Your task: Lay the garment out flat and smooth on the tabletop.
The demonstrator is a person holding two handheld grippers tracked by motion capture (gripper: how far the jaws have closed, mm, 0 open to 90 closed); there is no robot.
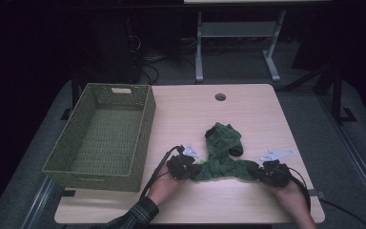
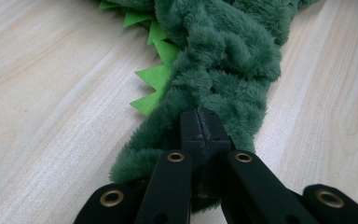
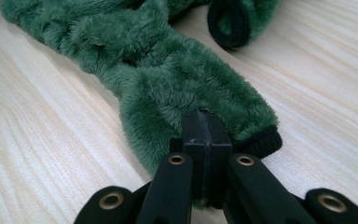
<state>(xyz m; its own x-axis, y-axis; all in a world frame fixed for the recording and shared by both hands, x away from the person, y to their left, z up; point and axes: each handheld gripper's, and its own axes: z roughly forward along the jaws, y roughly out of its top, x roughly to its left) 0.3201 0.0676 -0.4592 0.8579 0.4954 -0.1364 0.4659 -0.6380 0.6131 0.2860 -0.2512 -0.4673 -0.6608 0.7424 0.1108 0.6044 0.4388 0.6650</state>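
A fuzzy dark green garment (image 1: pixel 223 153) lies crumpled on the wooden table (image 1: pixel 248 114), right of centre. Bright green felt spikes (image 2: pixel 151 77) run along one edge, and its ends carry black cuffs (image 3: pixel 265 140). My left gripper (image 1: pixel 190 169) sits at the garment's left end with its jaws pressed together on the plush (image 2: pixel 223 65). At the right end, my right gripper (image 1: pixel 257 172) is shut on the fabric (image 3: pixel 168 88) just beside a cuff. Both ends rest low on the tabletop. A second black cuff (image 3: pixel 228 23) lies farther off.
A green woven basket (image 1: pixel 95 183) with nothing in it stands on the table's left side. A round cable hole (image 1: pixel 220 97) sits near the far edge. Behind the table are a metal desk frame (image 1: pixel 200 52) and cables on the floor.
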